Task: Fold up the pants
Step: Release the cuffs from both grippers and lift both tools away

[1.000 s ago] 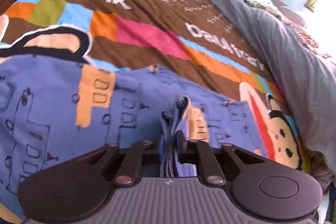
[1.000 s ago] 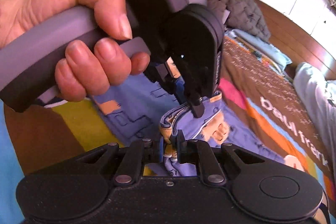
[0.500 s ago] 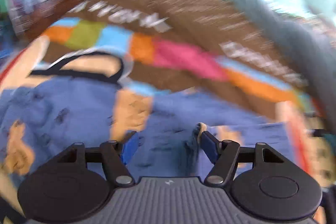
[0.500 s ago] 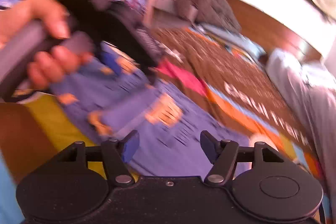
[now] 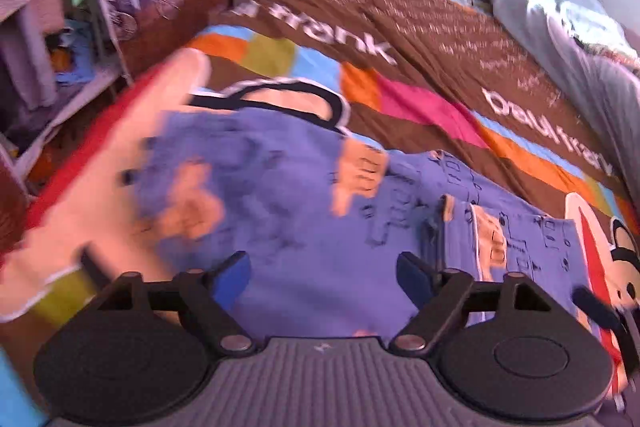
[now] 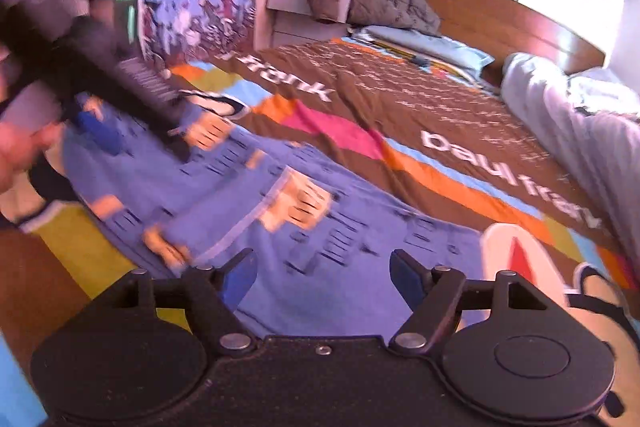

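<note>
I have both claws over the pants (image 5: pixel 304 211), which lie spread on the bedspread (image 5: pixel 420 39) of the bed, blue cloth with orange patches and dark line drawings. The left claw (image 5: pixel 323 277) stands wide with nothing between its blue pads; its jaws have just been opening, and the cloth sits flat below them. The right claw (image 6: pixel 322 273) is the same — jaws just opened, empty, hovering above the cloth. In the right wrist view I see the left claw at upper left, blurred, with the person's hand (image 6: pixel 16 151) on its handle.

I judge the pants light, soft and limp: they will sag and drag on the bedspread, not slide as one piece, and a single layer will peel off unless I pinch through all layers. A raised doubled edge (image 5: pixel 442 223) stands just ahead of the left claw's right pad — that fold, or a hem at a corner, looks like the place to take hold.

The long axis seems to run from near right toward far left across the bed. Which end is the waistband I cannot tell; blur hides the far left part.
</note>
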Demonstrator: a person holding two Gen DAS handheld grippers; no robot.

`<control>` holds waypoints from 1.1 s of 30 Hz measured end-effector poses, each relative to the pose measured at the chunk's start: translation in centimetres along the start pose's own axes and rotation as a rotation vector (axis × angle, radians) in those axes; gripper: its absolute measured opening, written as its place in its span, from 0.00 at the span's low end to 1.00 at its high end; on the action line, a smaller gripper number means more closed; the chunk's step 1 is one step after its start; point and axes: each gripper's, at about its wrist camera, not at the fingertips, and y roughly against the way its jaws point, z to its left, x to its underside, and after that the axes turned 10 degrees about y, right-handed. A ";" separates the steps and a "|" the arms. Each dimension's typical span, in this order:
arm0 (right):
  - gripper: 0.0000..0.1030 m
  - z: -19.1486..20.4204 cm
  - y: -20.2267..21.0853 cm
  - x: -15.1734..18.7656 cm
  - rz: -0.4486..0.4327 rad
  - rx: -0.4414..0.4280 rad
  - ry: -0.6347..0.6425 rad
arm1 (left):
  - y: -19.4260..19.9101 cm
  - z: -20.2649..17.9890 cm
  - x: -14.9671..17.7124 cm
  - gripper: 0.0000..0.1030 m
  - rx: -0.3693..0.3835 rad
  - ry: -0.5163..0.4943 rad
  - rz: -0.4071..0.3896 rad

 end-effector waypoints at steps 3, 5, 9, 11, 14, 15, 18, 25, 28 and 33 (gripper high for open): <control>0.74 1.9 -0.7 -1.0 0.003 -0.003 0.049 | 2.1 2.8 0.5 0.88 0.010 0.039 -0.020; 0.74 3.3 -1.8 -1.2 0.039 0.001 0.088 | 2.4 4.7 0.5 0.88 0.011 0.064 -0.028; 0.74 4.5 -2.2 -1.7 0.066 0.042 0.120 | 1.9 9.2 0.5 0.83 0.057 0.202 -0.081; 0.74 4.5 -1.7 -2.1 0.063 0.049 0.111 | 1.6 11.3 0.8 0.78 0.144 0.279 -0.112; 0.74 4.8 -1.6 -2.0 0.066 0.071 0.128 | 0.8 13.4 0.5 0.75 0.237 0.356 -0.114; 0.74 4.9 -1.7 -1.9 0.068 0.073 0.129 | 0.6 13.8 0.1 0.73 0.276 0.363 -0.111; 0.74 4.9 -1.9 -1.3 0.066 0.080 0.104 | -0.6 14.6 -1.0 0.73 0.339 0.403 -0.098; 0.78 4.8 -2.2 -0.8 0.060 0.093 0.074 | -2.3 15.4 -0.1 0.78 0.372 0.517 -0.060; 0.79 4.7 -2.4 -0.7 0.059 0.090 0.063 | -2.7 15.2 0.5 0.86 0.388 0.554 -0.100; 0.80 4.7 -2.5 -0.6 0.055 0.091 0.057 | -2.9 14.2 0.9 0.74 0.330 0.548 -0.164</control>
